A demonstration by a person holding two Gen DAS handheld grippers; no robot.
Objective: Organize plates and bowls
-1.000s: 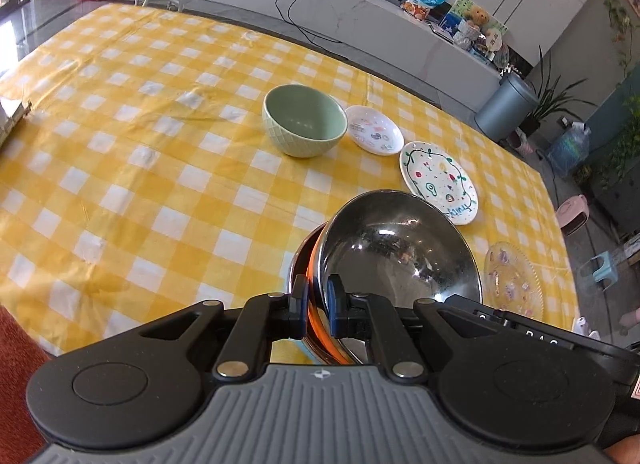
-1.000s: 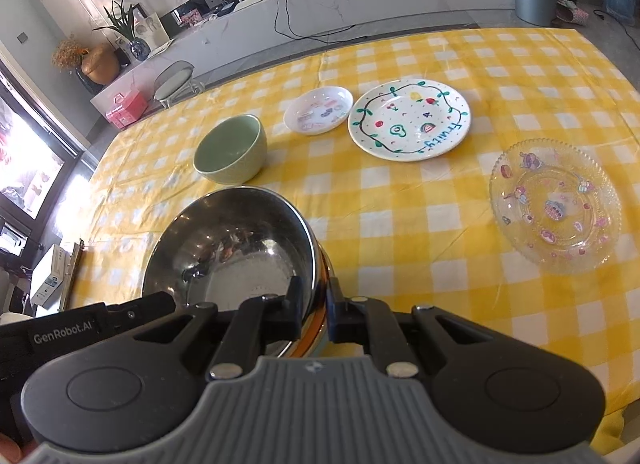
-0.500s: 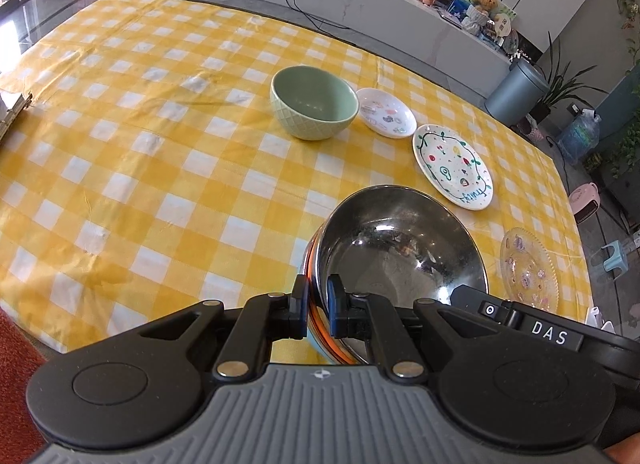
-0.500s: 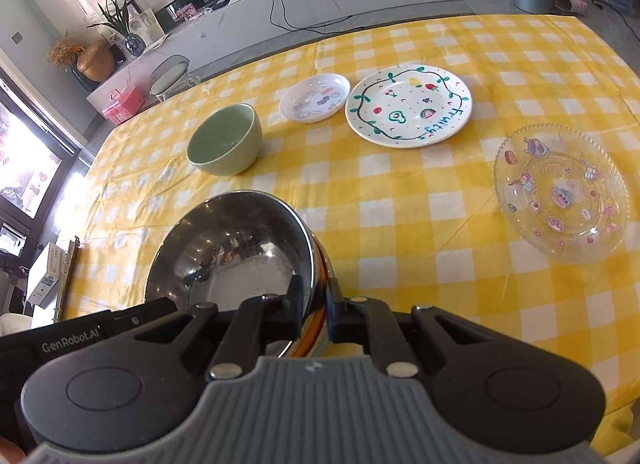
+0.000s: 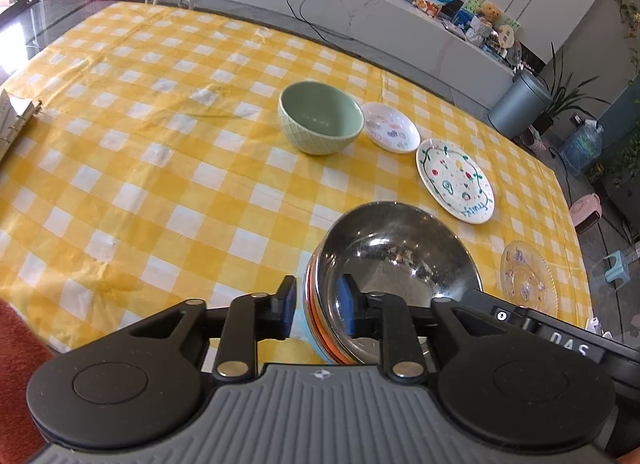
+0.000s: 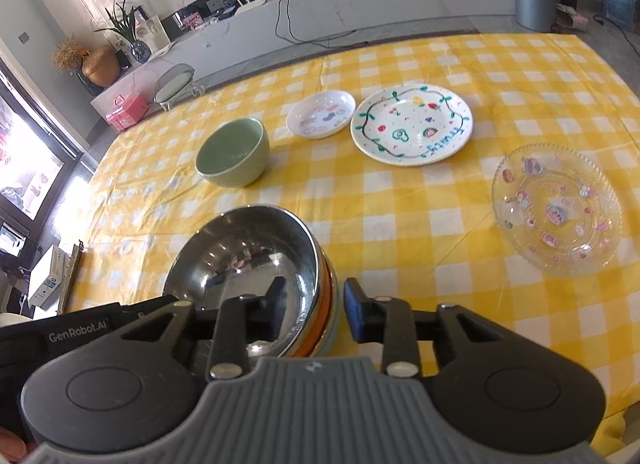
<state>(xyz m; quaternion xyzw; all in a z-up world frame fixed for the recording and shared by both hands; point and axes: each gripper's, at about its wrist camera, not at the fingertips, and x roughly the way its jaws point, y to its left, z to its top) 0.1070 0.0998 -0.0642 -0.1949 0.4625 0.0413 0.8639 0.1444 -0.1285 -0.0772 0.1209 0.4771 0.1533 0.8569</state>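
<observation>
Both the left gripper (image 5: 316, 310) and right gripper (image 6: 314, 306) have just spread wide, releasing the bowl stack (image 6: 256, 276) at six o'clock on the bench (image 5: 160, 183).

Bowl stack (image 5: 394, 264): near rim hidden behind gripper bodies. Lower bowls show only as orange and blue edges. Binder (image 5: 12, 119): cut off at left frame edge.

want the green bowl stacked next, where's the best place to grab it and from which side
Grip the green bowl by its rim, one finger inside and one outside the wall. It sits upright with its mouth open, and the wall looks too wide to span. Come from the near side, probably with the right hand-held gripper, which is open: the small white plate sits close on the bowl's far right.
</observation>
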